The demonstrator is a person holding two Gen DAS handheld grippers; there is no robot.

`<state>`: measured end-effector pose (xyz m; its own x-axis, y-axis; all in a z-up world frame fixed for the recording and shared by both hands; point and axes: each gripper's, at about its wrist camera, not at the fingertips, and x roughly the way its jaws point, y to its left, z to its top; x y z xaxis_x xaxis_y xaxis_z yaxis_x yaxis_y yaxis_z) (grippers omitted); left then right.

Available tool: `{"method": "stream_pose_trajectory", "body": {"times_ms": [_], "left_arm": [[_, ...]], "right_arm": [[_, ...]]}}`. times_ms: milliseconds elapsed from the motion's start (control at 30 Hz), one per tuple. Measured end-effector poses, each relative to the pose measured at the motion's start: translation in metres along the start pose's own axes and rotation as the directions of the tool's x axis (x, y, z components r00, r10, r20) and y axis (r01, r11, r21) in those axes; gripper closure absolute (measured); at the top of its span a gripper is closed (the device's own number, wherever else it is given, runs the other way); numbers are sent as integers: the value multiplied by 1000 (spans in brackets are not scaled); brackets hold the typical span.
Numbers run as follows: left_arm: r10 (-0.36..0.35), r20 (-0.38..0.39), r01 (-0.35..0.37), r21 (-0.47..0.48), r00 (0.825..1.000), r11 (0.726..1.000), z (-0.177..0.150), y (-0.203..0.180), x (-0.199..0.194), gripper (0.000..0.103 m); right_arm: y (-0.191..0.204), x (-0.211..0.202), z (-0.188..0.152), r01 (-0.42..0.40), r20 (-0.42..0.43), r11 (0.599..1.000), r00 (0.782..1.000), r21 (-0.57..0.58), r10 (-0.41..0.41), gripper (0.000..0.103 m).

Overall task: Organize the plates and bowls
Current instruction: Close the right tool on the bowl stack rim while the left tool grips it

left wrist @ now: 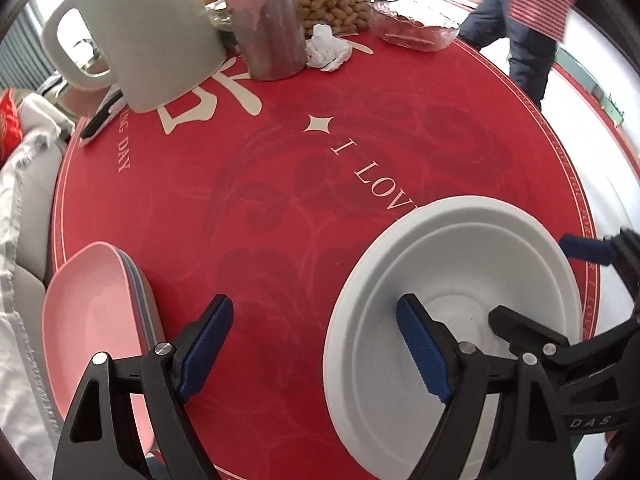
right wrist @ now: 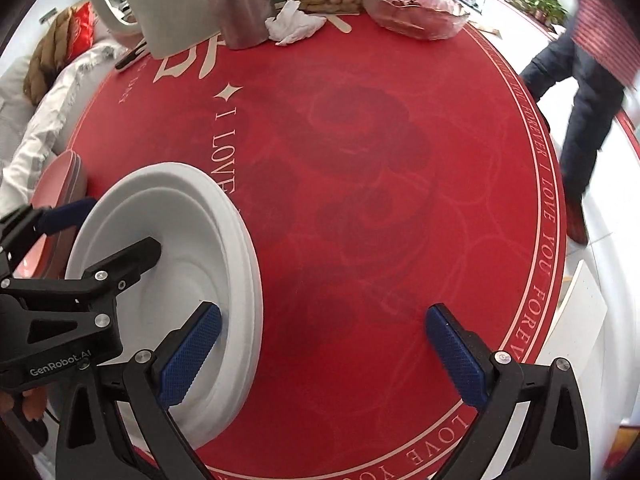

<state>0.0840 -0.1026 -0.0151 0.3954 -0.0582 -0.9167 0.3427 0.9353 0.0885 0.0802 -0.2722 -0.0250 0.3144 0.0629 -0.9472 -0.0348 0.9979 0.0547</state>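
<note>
Table [right wrist: 360, 200]: round, covered by a smooth red printed cloth with pale lettering round the rim; bare across the middle; clutter only at 12 o'clock.

White plates [left wrist: 452, 240]: nested stack, round, matte, foam-like with stepped rings; at 4 o'clock in the left wrist view, 8 o'clock in the right wrist view; near the table's edge. Likely light and slippery against one another; best gripped by the rim with one pad inside and one outside, lifted level so the stack does not shear.

Pink plates [left wrist: 92, 312]: squarish, rounded corners, glossy, stacked over grey ones; at 8 o'clock in the left wrist view, overhanging the table's edge; well apart from the white stack.

Kettle [left wrist: 148, 28]: pale, smooth, handled; 11 o'clock.

Peanuts [left wrist: 332, 0]: heaped, 12 o'clock; glass dish [left wrist: 416, 28] beside them at 1 o'clock.

Left gripper [left wrist: 316, 344]: jaws spread wide, nothing held; one blue ribbed pad hangs over the white stack, the other over bare cloth.

Right gripper [right wrist: 324, 360]: jaws spread wide, empty; its left pad over the white stack's rim; contact cannot be told.
</note>
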Motion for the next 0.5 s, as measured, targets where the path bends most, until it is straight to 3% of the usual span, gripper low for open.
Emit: {"method": "stream_pose_trajectory", "body": {"times_ms": [500], "left_arm": [[67, 54, -67, -6, 996, 998, -6, -6, -3, 12]], "right_arm": [[3, -2, -6, -11, 70, 998, 997, -55, 15, 0]]}}
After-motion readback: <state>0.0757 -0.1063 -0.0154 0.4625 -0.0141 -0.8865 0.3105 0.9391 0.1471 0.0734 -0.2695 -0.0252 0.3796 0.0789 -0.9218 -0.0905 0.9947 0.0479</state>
